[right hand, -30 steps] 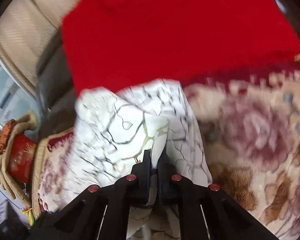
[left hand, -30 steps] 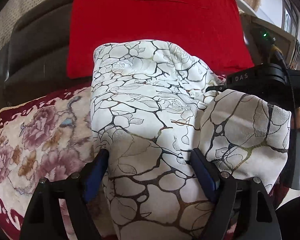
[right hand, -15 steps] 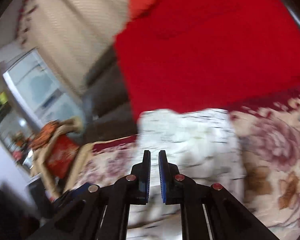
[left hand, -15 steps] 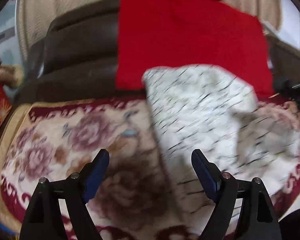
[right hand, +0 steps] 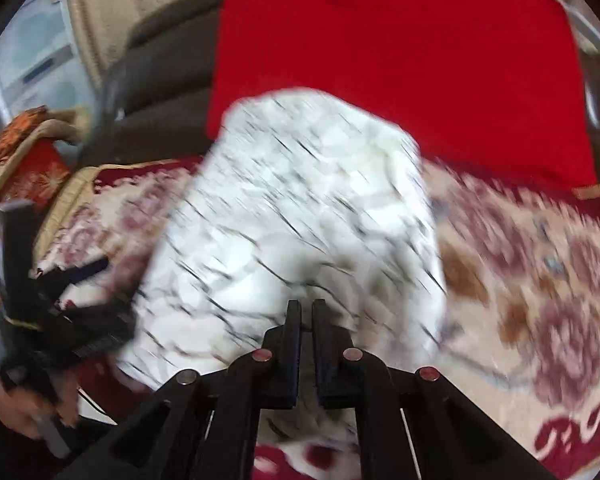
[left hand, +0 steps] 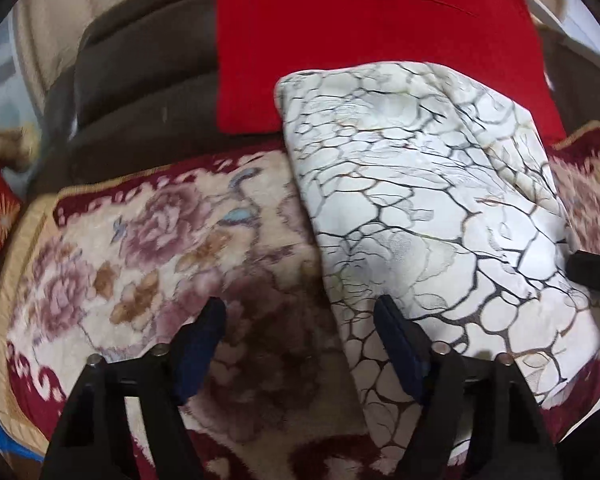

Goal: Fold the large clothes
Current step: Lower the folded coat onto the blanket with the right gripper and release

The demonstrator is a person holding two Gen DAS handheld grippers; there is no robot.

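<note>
Left gripper jaws apart, just been closing, nothing clamped; garment edge under the right pad only. Right gripper jaws together, empty. Folded white patterned garment lies on floral blanket, top against red cushion. Risk: either gripper snagging an edge undoes the fold. Brown sofa back behind, nothing obstructs.

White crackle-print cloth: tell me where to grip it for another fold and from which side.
Probably the near edge of the folded white cloth, approached from the front: it lies flat on the floral blanket, and that edge is free.
</note>
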